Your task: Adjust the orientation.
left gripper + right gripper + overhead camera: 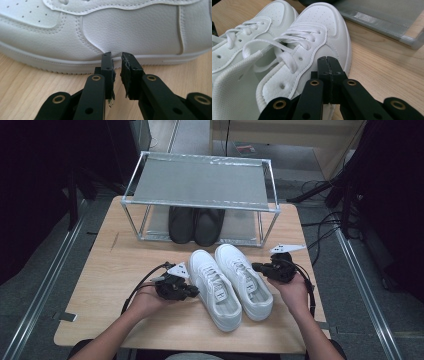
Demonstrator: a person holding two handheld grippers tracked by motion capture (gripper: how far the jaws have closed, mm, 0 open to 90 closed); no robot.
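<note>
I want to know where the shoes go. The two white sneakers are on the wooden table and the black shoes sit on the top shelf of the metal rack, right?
Nearly. The pair of black shoes sits on the bottom shelf of the metal-framed rack, under its bare grey top shelf, as the high view shows. The two white leather sneakers are indeed on the wooden table.

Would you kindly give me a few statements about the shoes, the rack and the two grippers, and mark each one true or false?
1. A pair of white sneakers sits on the wooden table. True.
2. The dark shoes rest on the rack's top shelf. False: they sit on the lower level of the metal rack, and the top shelf is bare.
3. The right gripper has its jaws pressed together. True.
4. The left gripper is clamped on a shoelace. False: it holds nothing, its jaws slightly apart, facing the sneaker's side.
5. The sneakers are laced. True.
</note>
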